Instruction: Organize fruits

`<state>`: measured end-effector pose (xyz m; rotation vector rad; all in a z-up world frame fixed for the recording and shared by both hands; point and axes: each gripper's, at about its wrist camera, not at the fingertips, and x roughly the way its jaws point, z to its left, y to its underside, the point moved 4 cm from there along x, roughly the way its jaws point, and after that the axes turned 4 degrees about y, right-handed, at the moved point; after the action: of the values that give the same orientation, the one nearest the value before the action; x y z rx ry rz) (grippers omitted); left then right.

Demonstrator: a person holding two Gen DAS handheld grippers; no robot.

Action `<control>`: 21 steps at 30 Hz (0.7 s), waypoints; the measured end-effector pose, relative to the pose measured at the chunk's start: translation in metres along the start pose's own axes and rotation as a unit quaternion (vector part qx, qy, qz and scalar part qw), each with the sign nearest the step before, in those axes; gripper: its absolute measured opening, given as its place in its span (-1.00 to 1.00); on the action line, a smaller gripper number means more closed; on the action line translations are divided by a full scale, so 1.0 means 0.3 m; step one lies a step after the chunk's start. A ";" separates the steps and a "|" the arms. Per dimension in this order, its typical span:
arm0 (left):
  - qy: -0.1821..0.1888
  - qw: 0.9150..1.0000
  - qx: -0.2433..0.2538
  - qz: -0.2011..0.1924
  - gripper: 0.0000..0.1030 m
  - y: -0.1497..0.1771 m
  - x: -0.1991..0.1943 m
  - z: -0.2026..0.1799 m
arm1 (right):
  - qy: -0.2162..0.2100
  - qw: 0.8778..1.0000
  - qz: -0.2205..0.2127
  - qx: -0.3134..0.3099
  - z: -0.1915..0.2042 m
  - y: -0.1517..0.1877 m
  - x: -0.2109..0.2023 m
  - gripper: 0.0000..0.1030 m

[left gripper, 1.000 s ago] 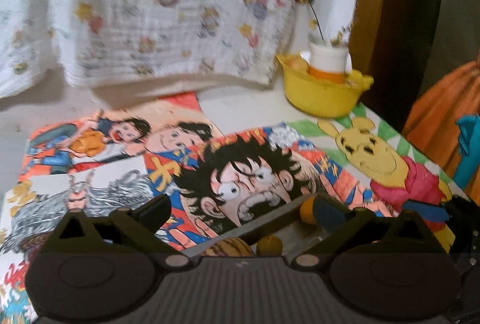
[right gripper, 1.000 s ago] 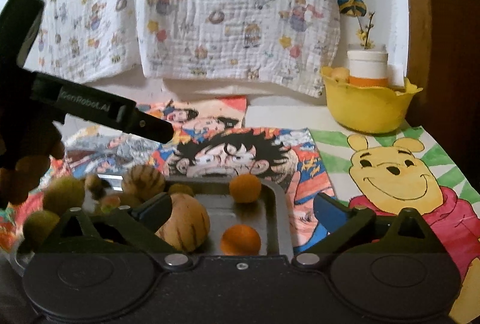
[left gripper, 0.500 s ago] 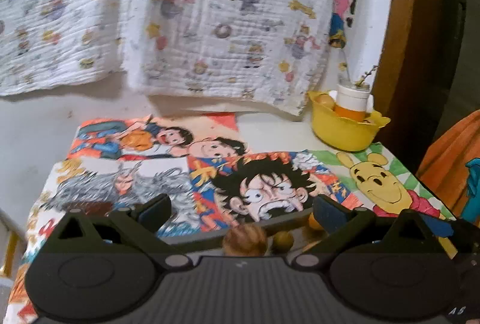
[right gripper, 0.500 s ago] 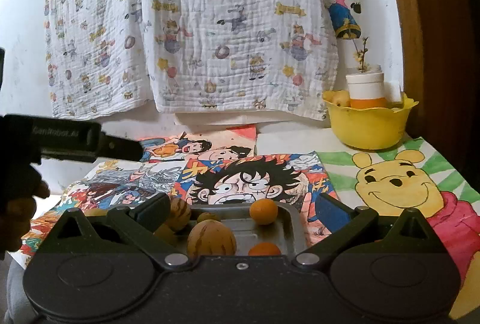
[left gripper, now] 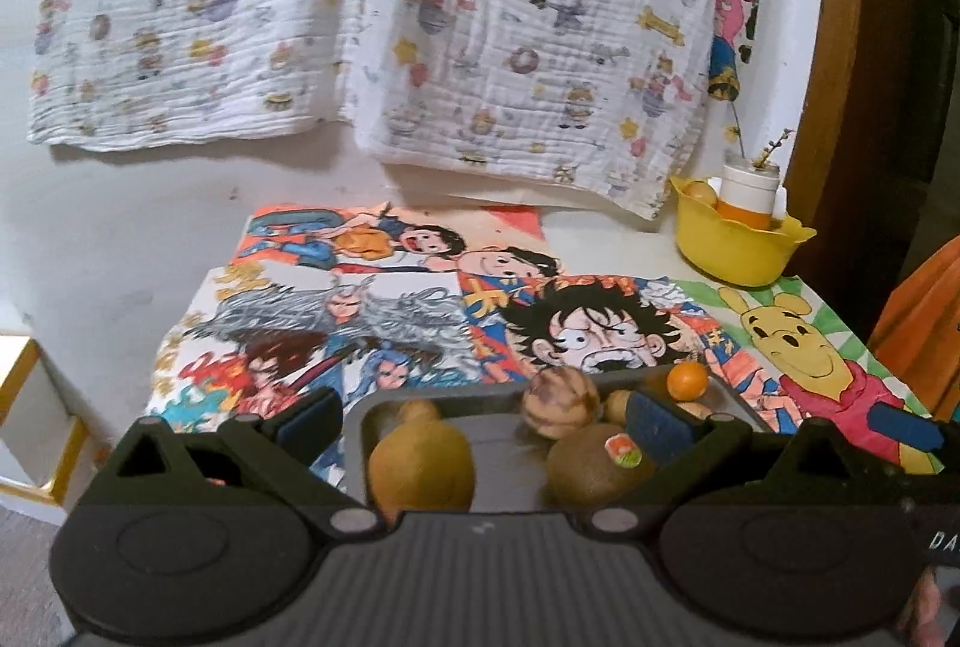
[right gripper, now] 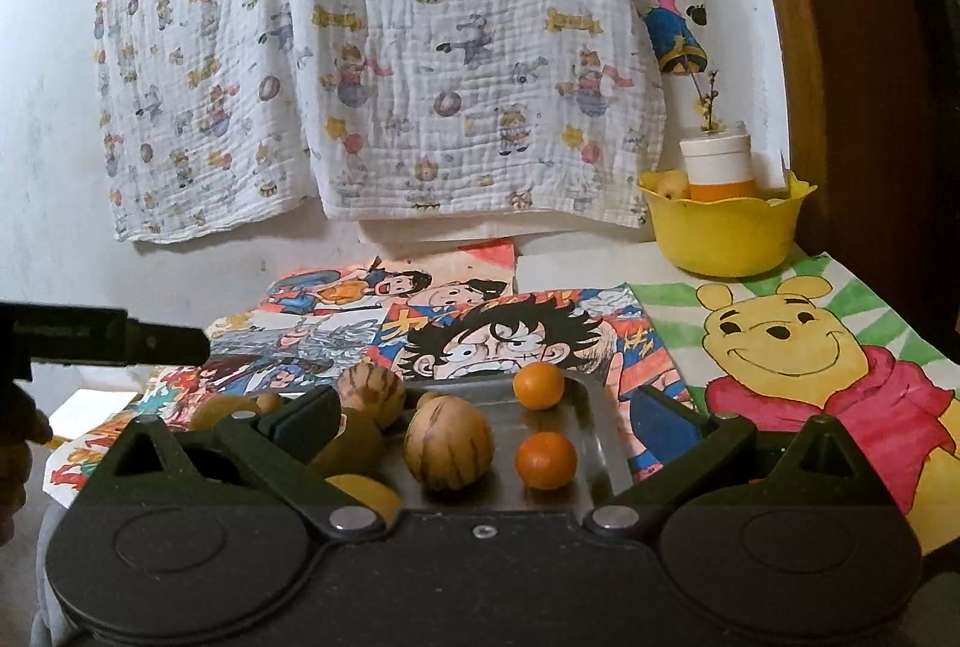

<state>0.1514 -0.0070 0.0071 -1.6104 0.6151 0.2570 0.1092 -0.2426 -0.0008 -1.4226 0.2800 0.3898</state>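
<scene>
Both grippers, left point(left gripper: 485, 416) and right point(right gripper: 485, 410), hover with fingers spread wide and empty over a metal tray point(right gripper: 591, 446) of kiwis point(left gripper: 600, 464), small striped melons point(right gripper: 449, 444) and oranges point(right gripper: 546, 460) at the table's near edge.

Both the left hand-held gripper point(left gripper: 483, 416) and right hand-held gripper point(right gripper: 483, 416) gape wide, empty.

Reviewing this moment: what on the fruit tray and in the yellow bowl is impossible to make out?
- Metal tray: near edge hidden by the gripper body, both views.
- Fruits at the tray's left, right wrist view: partly behind the right gripper's finger, so no reliable count.
- Yellow bowl: contents behind the white-capped jar and rim unreadable.
</scene>
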 end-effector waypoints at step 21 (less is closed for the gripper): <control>-0.009 1.000 0.029 0.006 0.99 0.250 -0.156 -0.040 | -0.051 0.998 -0.010 -0.039 0.056 0.106 -0.153 0.99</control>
<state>0.0710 -0.0093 -0.0311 -1.5479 0.6128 0.2593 0.0534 -0.2270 -0.0082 -1.4751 0.1685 0.4602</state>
